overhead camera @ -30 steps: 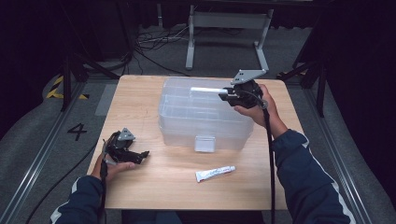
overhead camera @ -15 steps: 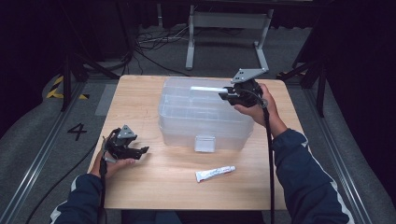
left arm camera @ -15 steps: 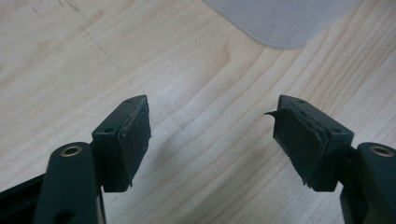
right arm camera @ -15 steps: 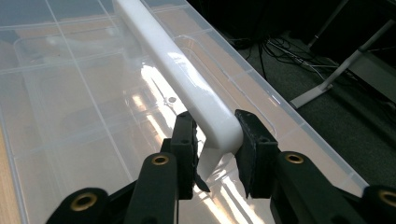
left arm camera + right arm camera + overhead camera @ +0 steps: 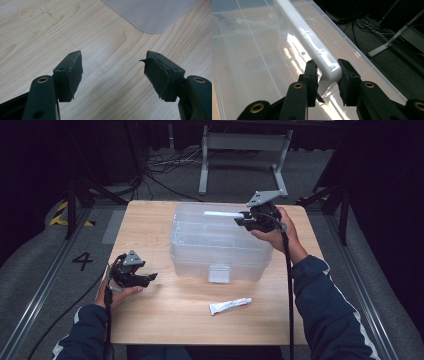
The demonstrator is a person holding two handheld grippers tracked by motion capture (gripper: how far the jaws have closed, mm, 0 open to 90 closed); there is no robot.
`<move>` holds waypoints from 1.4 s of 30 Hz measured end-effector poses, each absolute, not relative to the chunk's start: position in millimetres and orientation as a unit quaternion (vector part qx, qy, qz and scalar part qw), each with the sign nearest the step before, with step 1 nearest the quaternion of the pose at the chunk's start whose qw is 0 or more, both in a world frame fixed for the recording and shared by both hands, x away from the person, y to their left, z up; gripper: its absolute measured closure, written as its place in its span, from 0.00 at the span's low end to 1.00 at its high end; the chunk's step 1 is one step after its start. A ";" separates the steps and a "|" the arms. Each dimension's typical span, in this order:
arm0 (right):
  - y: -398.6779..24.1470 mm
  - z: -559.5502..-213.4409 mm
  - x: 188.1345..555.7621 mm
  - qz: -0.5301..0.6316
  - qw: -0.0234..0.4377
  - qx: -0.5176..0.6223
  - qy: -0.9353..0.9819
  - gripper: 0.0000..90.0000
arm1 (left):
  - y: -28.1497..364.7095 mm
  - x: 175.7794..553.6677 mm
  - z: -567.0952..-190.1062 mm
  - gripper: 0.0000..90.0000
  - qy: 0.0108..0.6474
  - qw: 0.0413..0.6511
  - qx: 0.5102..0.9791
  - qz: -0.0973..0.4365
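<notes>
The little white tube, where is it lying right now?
In the high view, the tube lies flat on the wooden table, near the front edge right of centre, just in front of the clear plastic box.

A light wooden table [image 5: 165,320] stands on grey carpet [image 5: 30,285], with cables [image 5: 160,167] trailing into darkness.

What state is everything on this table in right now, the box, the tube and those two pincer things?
Clear plastic box: lid on, front latch down.
White handle: raised above the lid, clamped at its end.
Right gripper: shut on the white handle.
Left gripper: open, nothing between the jaws, which have just been closing; above bare wood.
Tube: lying flat in front of the box, cap on, untouched.
Table: bearing box and tube.
</notes>
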State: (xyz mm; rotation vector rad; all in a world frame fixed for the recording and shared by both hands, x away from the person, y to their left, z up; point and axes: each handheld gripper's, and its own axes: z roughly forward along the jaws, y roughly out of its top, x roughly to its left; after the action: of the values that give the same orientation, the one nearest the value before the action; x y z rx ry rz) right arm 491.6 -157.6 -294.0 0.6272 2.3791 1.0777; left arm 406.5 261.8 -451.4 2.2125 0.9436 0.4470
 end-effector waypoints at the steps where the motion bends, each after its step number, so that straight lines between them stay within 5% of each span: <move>1: -157.9 -293.7 492.0 0.392 0.224 0.229 0.862 0.79 | 260.5 407.1 -450.7 0.35 0.361 0.342 0.851 0.166; 24: -158.4 -288.1 499.0 0.392 0.218 0.234 0.862 0.78 | 259.3 413.9 -408.0 0.33 0.334 0.386 0.842 0.175; 42: -158.1 -283.5 504.0 0.389 0.215 0.238 0.864 0.78 | 218.6 425.3 -372.7 0.36 0.291 0.411 0.847 0.174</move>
State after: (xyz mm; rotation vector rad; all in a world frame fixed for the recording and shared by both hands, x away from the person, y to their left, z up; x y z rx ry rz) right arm 504.0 -158.1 -283.5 0.6593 2.3944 1.0775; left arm 425.3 218.6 -372.7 2.1310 0.7317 0.4376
